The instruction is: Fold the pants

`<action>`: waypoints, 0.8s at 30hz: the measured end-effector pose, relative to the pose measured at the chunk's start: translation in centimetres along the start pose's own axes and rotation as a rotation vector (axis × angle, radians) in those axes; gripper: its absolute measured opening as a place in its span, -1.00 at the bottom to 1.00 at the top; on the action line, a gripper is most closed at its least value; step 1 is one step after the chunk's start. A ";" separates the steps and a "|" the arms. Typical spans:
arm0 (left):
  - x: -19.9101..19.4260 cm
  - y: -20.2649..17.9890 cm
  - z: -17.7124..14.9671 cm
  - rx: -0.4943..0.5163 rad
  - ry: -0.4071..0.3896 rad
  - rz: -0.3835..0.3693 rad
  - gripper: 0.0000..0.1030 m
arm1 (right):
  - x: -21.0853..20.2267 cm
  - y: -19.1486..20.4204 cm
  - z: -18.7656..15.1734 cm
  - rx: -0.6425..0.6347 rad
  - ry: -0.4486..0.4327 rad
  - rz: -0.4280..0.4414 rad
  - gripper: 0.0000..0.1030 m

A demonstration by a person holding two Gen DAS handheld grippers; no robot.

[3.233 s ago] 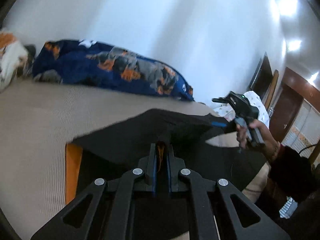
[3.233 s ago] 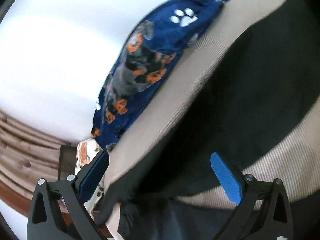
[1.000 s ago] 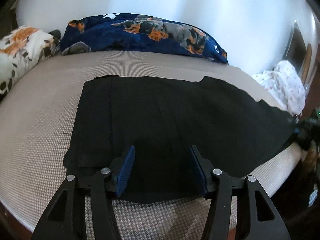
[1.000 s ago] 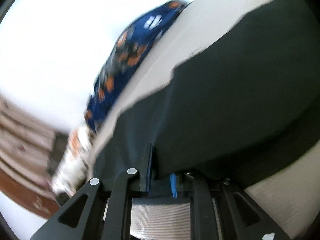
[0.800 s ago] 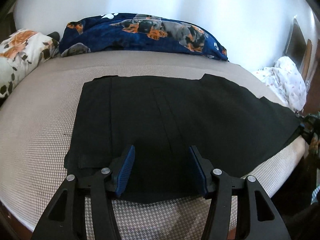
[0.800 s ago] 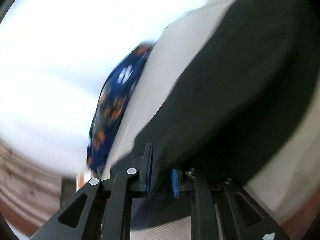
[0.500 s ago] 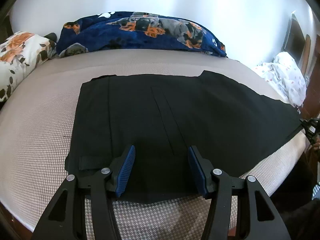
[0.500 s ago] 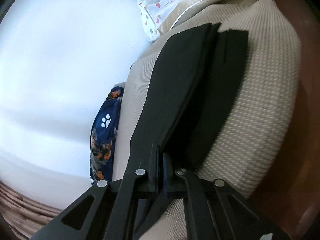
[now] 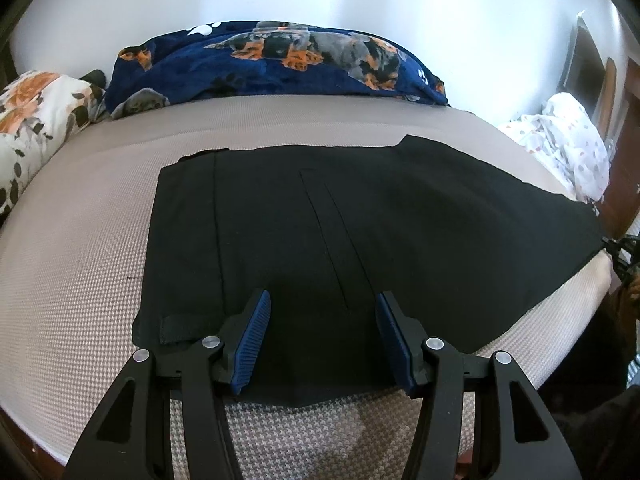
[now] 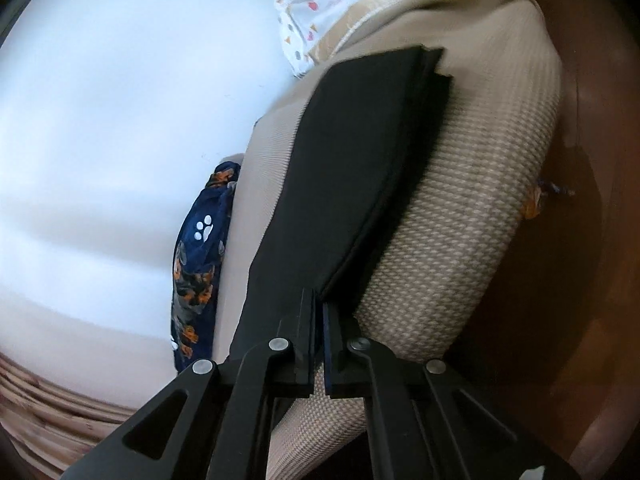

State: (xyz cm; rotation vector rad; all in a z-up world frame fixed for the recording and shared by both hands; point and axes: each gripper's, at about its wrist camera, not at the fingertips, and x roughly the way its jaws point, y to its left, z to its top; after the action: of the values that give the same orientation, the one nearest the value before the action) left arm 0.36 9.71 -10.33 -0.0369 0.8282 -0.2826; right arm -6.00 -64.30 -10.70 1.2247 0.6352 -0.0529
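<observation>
Left wrist view gives you the whole scene: the bed (image 9: 80, 248), covered in a beige woven sheet, fills most of the frame, and the black pants (image 9: 360, 232) lie spread flat across its middle, waistband end to your left and the leg end running off toward the right edge of the mattress. Along the far side, against the white wall, you have a navy dog-print blanket (image 9: 280, 64), with a floral pillow (image 9: 32, 120) at the far left and a white spotted cloth (image 9: 572, 148) bunched at the far right.

Your left gripper (image 9: 323, 338) sits over the near edge of the pants with its blue-padded fingers (image 9: 252, 340) spread wide, holding nothing; whether the tips touch the fabric you cannot tell.

From the right wrist view, your right gripper (image 10: 319, 320) has its fingers pressed together on the hem end of the pants (image 10: 352, 168), where the stacked leg layers reach the corner of the bed (image 10: 460, 220). The dog-print blanket (image 10: 200, 248) and the spotted cloth (image 10: 320, 4) show beyond it.
</observation>
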 end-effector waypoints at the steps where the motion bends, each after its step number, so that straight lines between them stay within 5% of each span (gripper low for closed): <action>1: 0.0 0.0 0.0 0.002 -0.001 -0.001 0.09 | -0.2 0.2 -0.1 -0.009 0.003 0.002 -0.96; 10: 0.0 -0.2 -0.1 -0.001 -0.010 -0.003 0.09 | -5.9 -3.4 2.8 0.074 -0.212 0.005 -0.81; 18: -2.1 1.6 0.1 -0.127 -0.099 -0.049 0.09 | -3.7 -3.8 5.3 0.096 -0.200 -0.009 -0.75; 24: -6.0 6.6 -0.1 -0.331 -0.131 -0.088 0.18 | -3.6 -2.2 5.1 0.107 -0.190 -0.012 -0.39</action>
State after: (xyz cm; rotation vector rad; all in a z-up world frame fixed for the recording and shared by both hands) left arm -2.03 17.65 -7.03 -0.3979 0.7371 -0.2207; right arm -7.64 -70.66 -9.85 1.3012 0.4786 -0.2134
